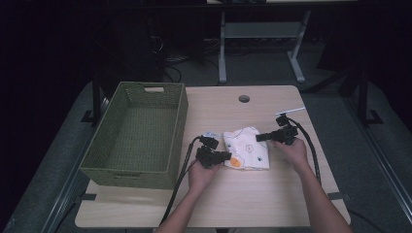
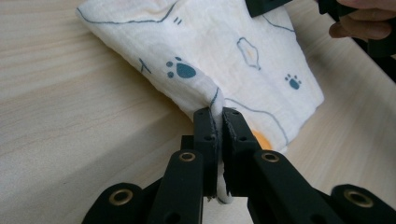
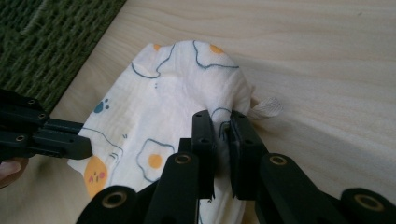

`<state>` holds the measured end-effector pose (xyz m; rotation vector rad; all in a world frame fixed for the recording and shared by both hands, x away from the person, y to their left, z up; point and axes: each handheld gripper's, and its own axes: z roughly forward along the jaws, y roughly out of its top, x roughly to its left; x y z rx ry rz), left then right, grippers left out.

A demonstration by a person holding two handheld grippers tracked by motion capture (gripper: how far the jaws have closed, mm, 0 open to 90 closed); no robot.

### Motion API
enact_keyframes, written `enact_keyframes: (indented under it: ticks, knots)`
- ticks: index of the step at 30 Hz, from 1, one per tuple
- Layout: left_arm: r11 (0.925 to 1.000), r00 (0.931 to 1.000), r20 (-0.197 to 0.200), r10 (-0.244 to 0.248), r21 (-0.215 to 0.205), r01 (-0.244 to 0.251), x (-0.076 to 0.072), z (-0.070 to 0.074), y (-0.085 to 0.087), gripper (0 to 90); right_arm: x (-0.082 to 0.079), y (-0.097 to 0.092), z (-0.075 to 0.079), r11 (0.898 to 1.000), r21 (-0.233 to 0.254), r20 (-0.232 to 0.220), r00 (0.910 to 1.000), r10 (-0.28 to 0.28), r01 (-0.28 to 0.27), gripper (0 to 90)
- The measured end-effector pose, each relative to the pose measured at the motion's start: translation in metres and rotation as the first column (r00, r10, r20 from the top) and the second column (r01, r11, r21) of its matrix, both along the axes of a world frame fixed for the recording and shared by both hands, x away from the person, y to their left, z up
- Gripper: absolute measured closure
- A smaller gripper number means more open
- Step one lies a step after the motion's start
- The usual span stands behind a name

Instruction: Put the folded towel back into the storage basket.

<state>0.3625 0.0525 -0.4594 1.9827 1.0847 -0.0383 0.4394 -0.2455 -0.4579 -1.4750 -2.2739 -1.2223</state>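
1. My left gripper (image 1: 227,156) is clamped on the cloth's (image 1: 246,148) edge at 9 o'clock; a fold is pinched between the pads (image 2: 208,122).
2. My right gripper (image 1: 260,138) is clamped on the cloth's edge at 2 o'clock.
3. Cloth lies mid-table (image 1: 272,199), right of the green basket (image 1: 137,136) (apart, bare wood between).
4. Open room: toward 6 and 12 o'clock.

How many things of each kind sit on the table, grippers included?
Printed cloth: 1
Green woven basket: 1
Grippers: 2, the left gripper and right gripper, each shut on the cloth
Total: 4
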Motion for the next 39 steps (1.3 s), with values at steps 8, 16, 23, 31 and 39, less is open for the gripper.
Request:
enact_keyframes:
  ticks: [8, 16, 23, 31, 39]
  knots:
    - [0.9996, 0.9995, 0.024, -0.018, -0.021, 0.019, -0.003, 0.018, 0.001, 86.2, -0.006, -0.002, 0.018, 0.999, 0.052, 0.017, 0.9998, 0.008, -0.008, 82.0]
    - [0.9988, 0.9988, 0.037, -0.032, -0.036, 0.033, -0.003, 0.035, 0.004, 86.3, -0.011, -0.008, 0.028, 0.997, 0.080, 0.016, 0.9999, -0.002, 0.000, 82.0]
    - [0.9984, 0.9972, 0.062, -0.043, -0.035, 0.045, -0.006, 0.052, 0.006, 86.3, -0.013, -0.008, 0.038, 0.994, 0.105, 0.020, 0.9998, -0.006, 0.004, 82.0]
    - [0.9975, 0.9961, 0.076, -0.044, -0.052, 0.048, -0.004, 0.072, 0.016, 86.3, -0.015, -0.002, 0.058, 0.991, 0.132, 0.045, 0.9990, 0.001, -0.007, 81.9]
    - [0.9960, 0.9954, 0.083, -0.046, -0.072, 0.053, -0.003, 0.090, 0.030, 86.3, -0.014, 0.002, 0.072, 0.989, 0.149, 0.054, 0.9986, 0.002, -0.010, 82.0]
